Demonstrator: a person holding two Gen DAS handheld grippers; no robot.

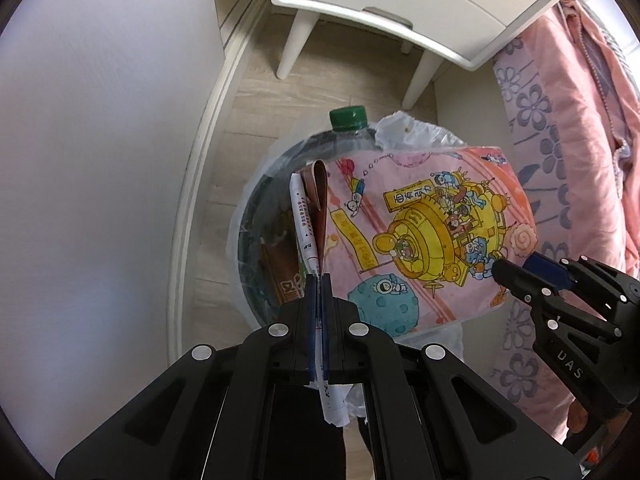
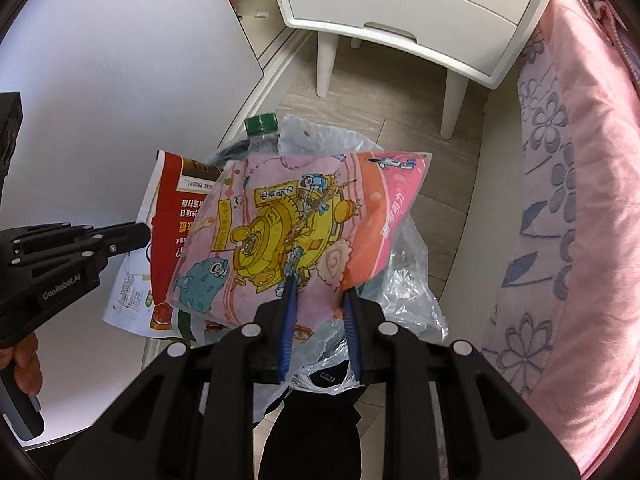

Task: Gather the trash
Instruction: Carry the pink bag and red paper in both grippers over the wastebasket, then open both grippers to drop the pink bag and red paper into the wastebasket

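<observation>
Two pieces of trash held directly over a lined bin (image 1: 256,200) on the wooden floor, between a white wall and a bed with pink bedding (image 2: 580,200). Left gripper (image 1: 319,280) pointing straight down, jaws fully closed on the edge of a flattened red-and-white wrapper (image 2: 168,216), seen edge-on from its own camera and broadside from the other. Right gripper (image 2: 320,284) with jaws partly closed, pinching the lower edge of a pink cartoon-printed snack bag (image 2: 304,220). Both packets thin, light and floppy: likely to fold, swing or catch air on release, and slick enough to slide out of a loose pinch. Best held at a sealed seam or a doubled edge, where the film is stiffer, much as now. No crushing risk, so a firm squeeze costs nothing. Bin already crowded: a bottle with a green cap (image 1: 348,117) standing at the far rim, the clear liner (image 2: 404,264) bunched up along the near side, more packaging visible inside. Hard to tell how much room remains under the pink bag, which hides most of the opening. White nightstand (image 1: 408,4) just beyond. Probable snag: a wide bag landing flat across the rim instead of dropping in, so lower before letting go.
</observation>
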